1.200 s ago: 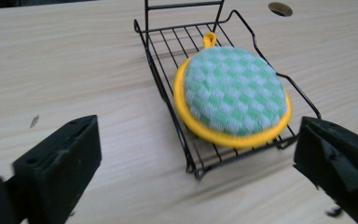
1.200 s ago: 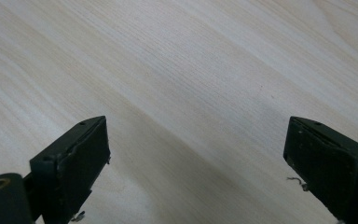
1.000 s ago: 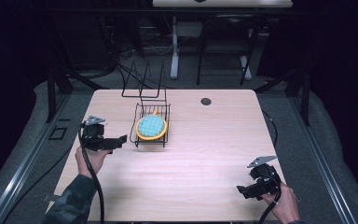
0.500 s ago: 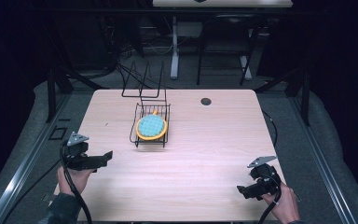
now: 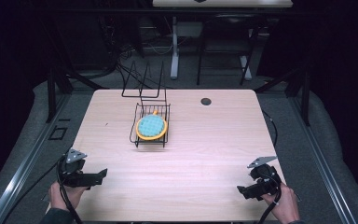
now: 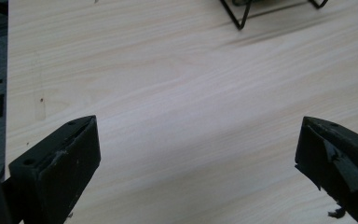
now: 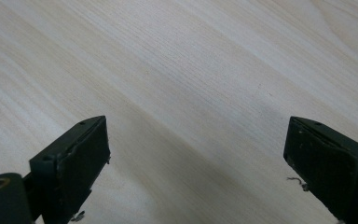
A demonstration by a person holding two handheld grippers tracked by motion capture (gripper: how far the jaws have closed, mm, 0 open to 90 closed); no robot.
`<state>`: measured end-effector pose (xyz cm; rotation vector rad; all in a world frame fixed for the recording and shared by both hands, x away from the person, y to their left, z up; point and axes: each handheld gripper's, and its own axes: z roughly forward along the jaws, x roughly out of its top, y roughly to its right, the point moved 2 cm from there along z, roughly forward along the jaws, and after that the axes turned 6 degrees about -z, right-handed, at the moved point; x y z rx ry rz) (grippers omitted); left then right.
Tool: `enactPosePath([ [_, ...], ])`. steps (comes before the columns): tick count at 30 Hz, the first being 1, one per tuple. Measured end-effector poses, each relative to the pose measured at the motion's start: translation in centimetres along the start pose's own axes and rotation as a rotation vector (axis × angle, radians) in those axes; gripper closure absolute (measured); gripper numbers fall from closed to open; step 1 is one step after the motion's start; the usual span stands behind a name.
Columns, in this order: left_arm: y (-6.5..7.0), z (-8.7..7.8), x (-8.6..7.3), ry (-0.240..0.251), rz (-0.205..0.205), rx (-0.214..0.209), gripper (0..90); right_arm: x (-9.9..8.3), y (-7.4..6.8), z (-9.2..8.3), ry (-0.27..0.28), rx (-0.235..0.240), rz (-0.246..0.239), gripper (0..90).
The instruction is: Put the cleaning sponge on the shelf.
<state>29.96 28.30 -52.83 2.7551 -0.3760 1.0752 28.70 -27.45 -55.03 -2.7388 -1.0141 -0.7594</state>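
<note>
A black wire rack [image 5: 150, 122] stands on the wooden table [image 5: 205, 154] toward the back middle. In it leans a round plate [image 5: 151, 126], orange at the rim with a light blue centre. My left gripper [image 5: 103, 175] is held low near the table's front left corner, open and empty. In the left gripper view its jaws stand wide apart over bare wood, and the rack's foot [image 6: 242, 14] shows at the top. My right gripper [image 5: 240, 191] sits near the front right corner, also open with nothing between its jaws.
A small black round hole [image 5: 206, 101] marks the table near its back edge. Desk legs and cables stand in the dark behind the table. Grey floor [image 5: 23, 140] surrounds it on both sides.
My left gripper has drawn back from beside the rack toward the front left corner. The right gripper has stayed put.
</note>
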Motion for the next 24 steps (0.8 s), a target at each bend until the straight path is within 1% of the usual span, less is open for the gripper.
enactPosePath([
  [3,-0.1,0.3,-0.4,-0.016,0.006,-0.011,0.0,0.0,0.0,0.0,0.0,-0.006,-0.008,6.4],
  [7,-0.1,0.9,-0.5,-0.046,0.029,-0.024,0.0,0.0,0.0,0.1,-0.004,-0.005,-0.01,6.4],
  [14,-0.1,1.1,-0.4,-0.051,0.042,-0.024,0.0,-0.1,0.1,0.1,-0.011,0.0,-0.008,6.4],
  [15,0.0,1.1,-0.4,-0.05,0.039,-0.025,0.0,-0.1,0.1,0.1,-0.011,-0.004,-0.01,6.4],
  [16,0.0,1.1,-0.4,-0.054,0.049,-0.025,0.0,-0.1,0.0,0.1,-0.01,-0.001,-0.009,6.4],
  [24,0.1,1.3,-0.3,-0.064,0.046,-0.026,0.0,-0.2,0.2,0.0,-0.001,-0.006,-0.009,6.5],
])
